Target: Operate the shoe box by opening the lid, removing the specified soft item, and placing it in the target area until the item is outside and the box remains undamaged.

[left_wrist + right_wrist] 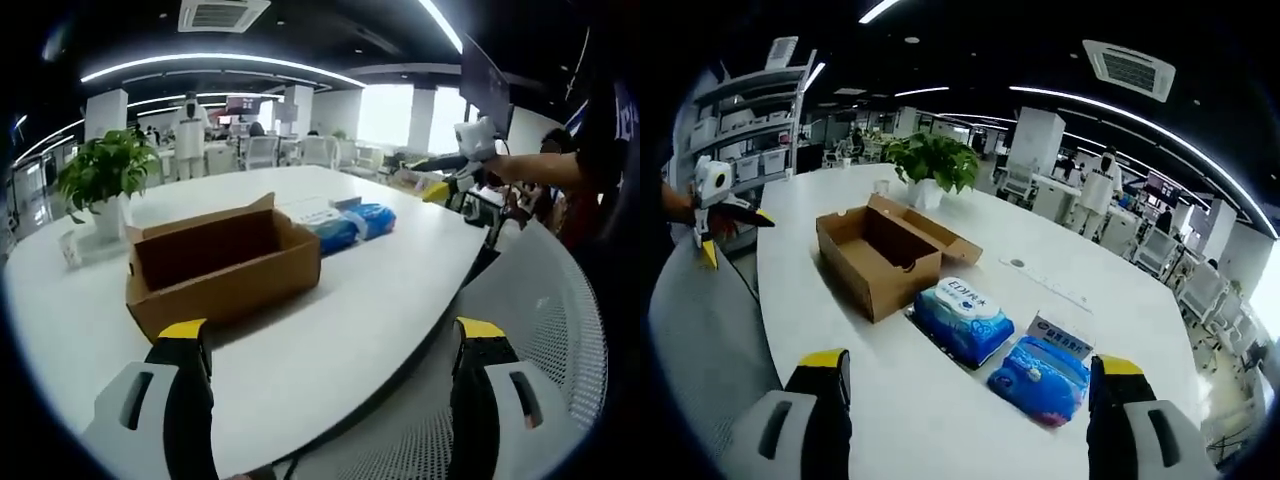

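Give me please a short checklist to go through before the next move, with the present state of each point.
1. Box lid open: ok, the flap is folded back and the top is open.
2. Box undamaged: ok as far as seen; no tear or crush shows.
3. Soft item out of the box: ok; two blue packs, and, lie on the table beside the box, and what shows of its inside looks empty.
4. Packs in the target area: cannot tell; no marked area shows.
5. Left gripper free: ok, jaws apart, holding nothing.
6. Right gripper free: ok, jaws apart, holding nothing.
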### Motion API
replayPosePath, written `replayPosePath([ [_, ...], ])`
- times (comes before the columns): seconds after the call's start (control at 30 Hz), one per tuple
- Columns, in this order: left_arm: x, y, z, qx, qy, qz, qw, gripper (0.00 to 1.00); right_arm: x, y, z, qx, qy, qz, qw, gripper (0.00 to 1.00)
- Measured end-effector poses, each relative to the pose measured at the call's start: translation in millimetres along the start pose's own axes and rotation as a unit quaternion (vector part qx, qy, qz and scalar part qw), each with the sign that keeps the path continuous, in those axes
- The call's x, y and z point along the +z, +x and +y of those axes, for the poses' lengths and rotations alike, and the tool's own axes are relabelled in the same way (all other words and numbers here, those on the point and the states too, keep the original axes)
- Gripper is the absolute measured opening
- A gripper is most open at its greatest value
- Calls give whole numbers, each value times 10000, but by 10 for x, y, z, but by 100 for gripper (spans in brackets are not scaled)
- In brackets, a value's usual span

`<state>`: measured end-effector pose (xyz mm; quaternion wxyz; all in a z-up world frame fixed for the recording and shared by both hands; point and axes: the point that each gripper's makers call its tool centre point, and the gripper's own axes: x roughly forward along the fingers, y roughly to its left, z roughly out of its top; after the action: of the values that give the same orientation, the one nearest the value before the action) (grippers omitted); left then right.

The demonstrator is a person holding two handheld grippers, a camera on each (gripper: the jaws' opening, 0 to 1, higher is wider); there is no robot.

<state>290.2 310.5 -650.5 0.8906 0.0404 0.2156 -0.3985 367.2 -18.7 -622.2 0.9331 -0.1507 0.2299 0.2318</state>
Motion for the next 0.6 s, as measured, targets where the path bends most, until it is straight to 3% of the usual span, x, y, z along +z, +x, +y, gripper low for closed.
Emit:
replayPosePath([
  [0.6, 247, -44, 479, 248, -30, -81, 9997, 98, -149, -105, 483, -118, 164, -66, 9998, 99],
])
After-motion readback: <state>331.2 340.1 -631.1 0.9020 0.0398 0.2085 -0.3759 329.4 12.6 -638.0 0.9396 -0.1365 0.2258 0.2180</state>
